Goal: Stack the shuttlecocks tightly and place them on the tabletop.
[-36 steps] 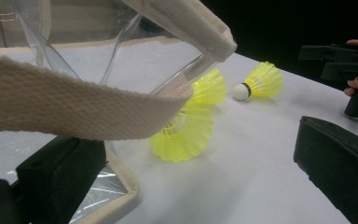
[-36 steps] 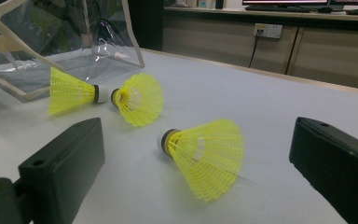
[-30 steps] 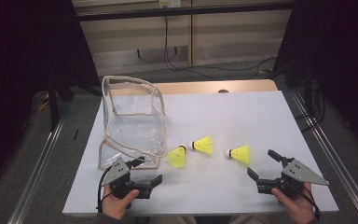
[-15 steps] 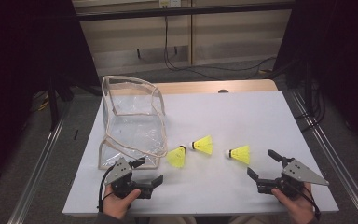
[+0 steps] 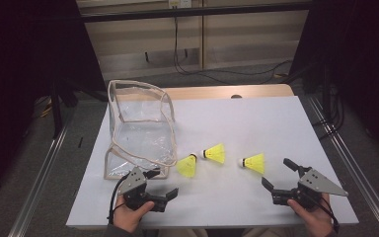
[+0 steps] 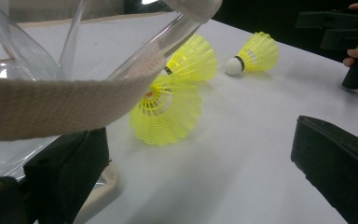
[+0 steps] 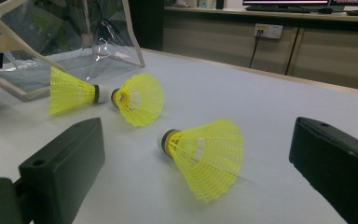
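Nothing moved since earlier; both grippers (image 5: 161,183) (image 5: 276,174) wide open, empty; right shuttlecock (image 5: 252,162) flat, cork leftward.

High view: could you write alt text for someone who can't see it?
Three yellow shuttlecocks lie on a white table beside a clear plastic bag. A person's hands hold the left gripper and right gripper, both open, at the near edge.

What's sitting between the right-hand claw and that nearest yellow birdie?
Nothing: in the high view, bare white table separates the right gripper from the nearest shuttlecock; its jaws stand open.
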`<action>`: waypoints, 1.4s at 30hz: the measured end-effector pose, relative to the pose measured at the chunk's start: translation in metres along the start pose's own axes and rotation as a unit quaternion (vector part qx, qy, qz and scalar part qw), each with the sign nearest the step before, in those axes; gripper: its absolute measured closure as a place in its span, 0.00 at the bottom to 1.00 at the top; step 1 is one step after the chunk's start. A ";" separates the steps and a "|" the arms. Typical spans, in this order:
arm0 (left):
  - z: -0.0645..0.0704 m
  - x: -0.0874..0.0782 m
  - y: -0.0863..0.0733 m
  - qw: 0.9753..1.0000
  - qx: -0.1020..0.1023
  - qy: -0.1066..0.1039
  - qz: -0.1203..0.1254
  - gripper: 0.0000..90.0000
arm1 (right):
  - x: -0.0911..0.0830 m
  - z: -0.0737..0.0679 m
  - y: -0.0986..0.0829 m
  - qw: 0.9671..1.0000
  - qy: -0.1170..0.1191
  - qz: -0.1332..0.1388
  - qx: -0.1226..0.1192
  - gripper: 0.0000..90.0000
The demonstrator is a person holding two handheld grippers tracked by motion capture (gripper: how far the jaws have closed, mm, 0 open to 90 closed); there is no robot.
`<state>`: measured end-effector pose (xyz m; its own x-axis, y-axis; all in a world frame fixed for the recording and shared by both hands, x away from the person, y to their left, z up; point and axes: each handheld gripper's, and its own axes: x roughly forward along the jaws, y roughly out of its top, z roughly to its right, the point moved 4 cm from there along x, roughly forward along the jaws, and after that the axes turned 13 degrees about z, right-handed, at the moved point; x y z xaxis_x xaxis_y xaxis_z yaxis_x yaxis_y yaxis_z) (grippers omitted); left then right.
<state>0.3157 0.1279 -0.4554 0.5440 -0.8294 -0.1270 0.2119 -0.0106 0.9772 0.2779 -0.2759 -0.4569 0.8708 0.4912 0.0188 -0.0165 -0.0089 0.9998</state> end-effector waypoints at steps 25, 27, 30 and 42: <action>0.011 0.015 0.000 1.000 -0.007 -0.020 -0.012 0.04 | 0.000 -0.001 0.000 1.000 0.000 0.001 0.003 0.03; 0.011 0.016 0.000 1.000 -0.008 -0.019 -0.012 0.04 | 0.000 0.000 0.000 1.000 0.000 0.000 0.001 0.03; 0.012 0.017 0.000 1.000 -0.010 -0.020 -0.011 0.03 | 0.000 0.000 0.000 1.000 0.001 0.000 0.002 0.03; 0.015 0.022 0.001 1.000 -0.009 -0.024 -0.013 0.03 | 0.000 -0.001 0.000 1.000 0.001 -0.001 0.002 0.03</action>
<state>0.3156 0.1013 -0.4552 0.4987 -0.8549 -0.1429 0.2401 -0.0221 0.9705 0.2778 -0.2752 -0.4569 0.8696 0.4935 0.0171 -0.0135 -0.0109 0.9999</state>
